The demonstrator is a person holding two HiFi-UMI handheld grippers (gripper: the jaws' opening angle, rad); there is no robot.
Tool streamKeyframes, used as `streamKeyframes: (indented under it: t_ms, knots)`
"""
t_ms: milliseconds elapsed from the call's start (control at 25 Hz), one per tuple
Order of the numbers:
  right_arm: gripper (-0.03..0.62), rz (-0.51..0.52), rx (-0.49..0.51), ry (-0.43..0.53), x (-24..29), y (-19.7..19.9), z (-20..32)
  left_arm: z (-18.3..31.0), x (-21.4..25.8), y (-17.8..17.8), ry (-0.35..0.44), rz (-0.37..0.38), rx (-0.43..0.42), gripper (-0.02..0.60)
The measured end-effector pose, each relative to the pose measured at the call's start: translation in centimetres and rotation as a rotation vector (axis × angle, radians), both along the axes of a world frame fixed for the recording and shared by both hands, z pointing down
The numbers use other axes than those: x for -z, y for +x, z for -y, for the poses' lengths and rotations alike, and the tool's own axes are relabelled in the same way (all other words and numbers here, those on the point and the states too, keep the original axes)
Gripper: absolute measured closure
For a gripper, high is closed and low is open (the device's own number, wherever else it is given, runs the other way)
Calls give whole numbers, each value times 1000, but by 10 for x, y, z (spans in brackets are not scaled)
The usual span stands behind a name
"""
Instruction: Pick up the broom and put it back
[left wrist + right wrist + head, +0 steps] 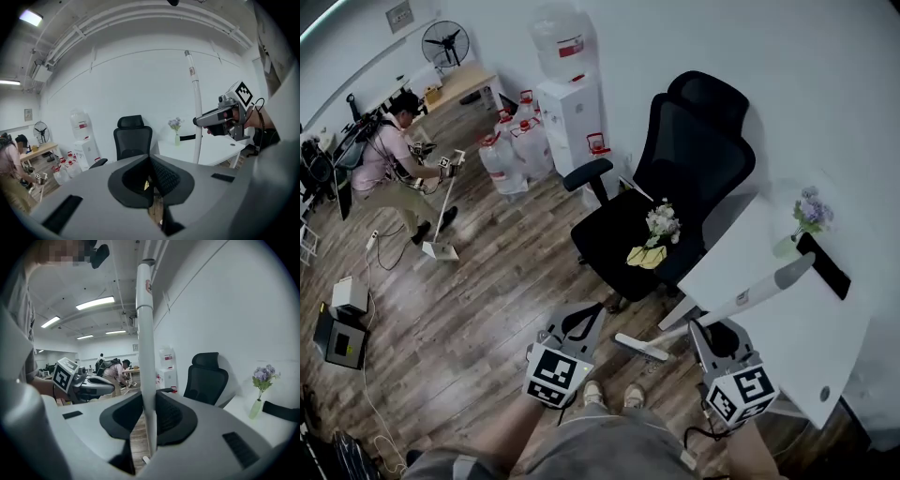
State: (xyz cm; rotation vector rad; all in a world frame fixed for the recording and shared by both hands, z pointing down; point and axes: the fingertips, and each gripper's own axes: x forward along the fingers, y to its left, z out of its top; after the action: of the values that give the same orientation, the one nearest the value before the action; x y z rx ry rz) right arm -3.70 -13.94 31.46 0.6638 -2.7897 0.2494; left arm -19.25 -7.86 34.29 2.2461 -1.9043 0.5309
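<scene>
The broom has a long white handle (748, 294) that slants from over the table down to its flat white head (639, 348), low over the wood floor. My right gripper (713, 330) is shut on the handle partway along it. In the right gripper view the handle (145, 348) stands upright between the two black pads of that gripper (149, 401). My left gripper (578, 325) is apart from the broom, to its left, with its jaws together and nothing between them. In the left gripper view its jaws (150, 163) meet, with the right gripper (220, 117) and the handle (196, 112) beyond them.
A black office chair (675, 187) with a yellow cloth (645, 255) and flowers on its seat stands just ahead. A white table (787, 328) with a flower vase (806, 217) is at the right. A water dispenser (567, 103) and bottles (514, 150) stand by the wall. A person (394, 159) works far left.
</scene>
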Motion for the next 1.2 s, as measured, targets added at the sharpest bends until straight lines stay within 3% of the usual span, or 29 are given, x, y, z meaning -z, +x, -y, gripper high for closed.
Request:
streamKeyframes:
  t_ms: [480, 720, 1200]
  knots:
    - [490, -20, -123, -139, -78, 55, 24, 52, -47, 84, -77, -58, -202, 566]
    - [490, -65, -155, -194, -133, 88, 18, 64, -84, 132, -135, -52, -304, 566]
    - [488, -172, -171, -296, -281, 128, 12, 78, -198, 178, -269, -50, -362, 566]
